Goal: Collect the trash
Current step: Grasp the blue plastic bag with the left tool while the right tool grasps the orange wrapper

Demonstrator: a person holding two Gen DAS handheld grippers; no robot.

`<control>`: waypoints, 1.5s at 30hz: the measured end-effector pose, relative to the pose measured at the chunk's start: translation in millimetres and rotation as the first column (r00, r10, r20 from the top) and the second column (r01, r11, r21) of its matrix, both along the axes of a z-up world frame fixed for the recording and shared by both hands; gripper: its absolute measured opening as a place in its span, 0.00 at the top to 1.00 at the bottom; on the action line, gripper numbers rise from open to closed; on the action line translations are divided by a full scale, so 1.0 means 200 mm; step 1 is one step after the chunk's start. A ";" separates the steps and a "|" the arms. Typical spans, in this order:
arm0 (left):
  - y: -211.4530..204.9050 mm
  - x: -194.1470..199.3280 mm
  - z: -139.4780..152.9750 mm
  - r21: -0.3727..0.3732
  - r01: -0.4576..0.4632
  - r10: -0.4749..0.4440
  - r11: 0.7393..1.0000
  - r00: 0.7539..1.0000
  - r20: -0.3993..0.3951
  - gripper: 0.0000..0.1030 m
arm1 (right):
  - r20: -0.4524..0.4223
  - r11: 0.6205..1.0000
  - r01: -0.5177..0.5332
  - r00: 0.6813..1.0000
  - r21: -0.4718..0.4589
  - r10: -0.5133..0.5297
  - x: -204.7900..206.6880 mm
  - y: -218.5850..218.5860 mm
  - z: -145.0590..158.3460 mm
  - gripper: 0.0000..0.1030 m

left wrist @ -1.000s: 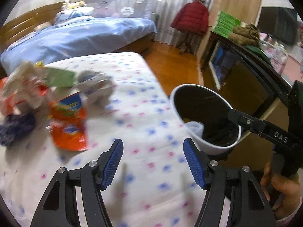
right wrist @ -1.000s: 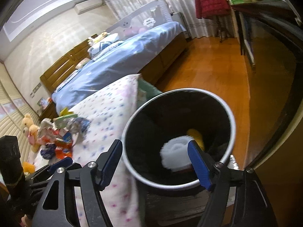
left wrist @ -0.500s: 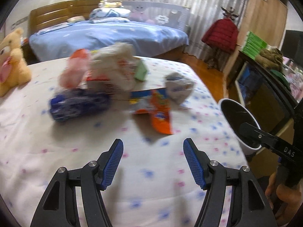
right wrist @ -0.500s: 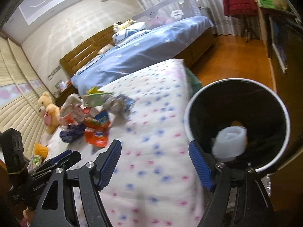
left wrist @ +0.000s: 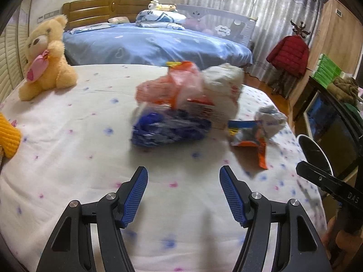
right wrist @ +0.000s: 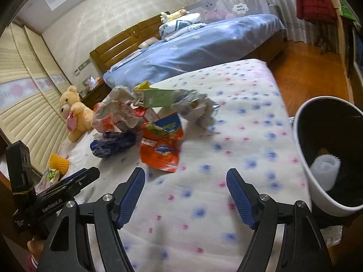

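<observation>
We found the trash heaped mid-bed on the dotted bedspread [right wrist: 238, 136]: one orange pouch [right wrist: 161, 145], one blue wrapper [left wrist: 170, 129], one crumpled foil wad [right wrist: 197, 108] and a white-and-red bag [left wrist: 217, 90]. Both left tongs [left wrist: 183, 195] and right tongs [right wrist: 186, 195] stood wide, holding nothing, short of the heap. One bin [right wrist: 317, 181] stood at the bed's edge; one teddy bear [left wrist: 45, 61] sat behind.

A lived-in home bedroom: a wooden-headboard bed [left wrist: 156, 43] under a blue duvet, a teddy bear [left wrist: 45, 59] on a spotted bedspread [right wrist: 238, 140], curtains [left wrist: 249, 2], a red jacket [left wrist: 289, 54] on a coat stand, a wooden floor [right wrist: 310, 68].
</observation>
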State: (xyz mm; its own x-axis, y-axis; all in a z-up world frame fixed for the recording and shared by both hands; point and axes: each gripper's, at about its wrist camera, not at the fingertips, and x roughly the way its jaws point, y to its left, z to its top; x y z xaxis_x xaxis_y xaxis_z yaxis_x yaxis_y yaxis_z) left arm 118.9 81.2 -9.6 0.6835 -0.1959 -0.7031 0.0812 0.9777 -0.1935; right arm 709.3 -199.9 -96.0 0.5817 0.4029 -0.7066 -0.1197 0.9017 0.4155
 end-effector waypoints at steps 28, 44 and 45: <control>0.07 0.41 -0.14 0.010 0.067 -0.066 0.998 0.998 -0.022 0.58 | -0.055 0.998 -0.055 0.997 -0.023 0.053 0.26 0.20 -0.10 0.44; -0.01 0.14 -0.13 -0.027 0.107 -0.107 0.994 0.994 -0.010 0.72 | -0.036 0.996 -0.087 0.996 -0.010 0.087 0.10 0.16 -0.04 0.77; -0.01 0.12 -0.13 -0.032 0.109 -0.110 0.994 0.994 -0.013 0.72 | -0.033 0.996 -0.085 0.996 -0.010 0.085 0.08 0.15 -0.04 0.77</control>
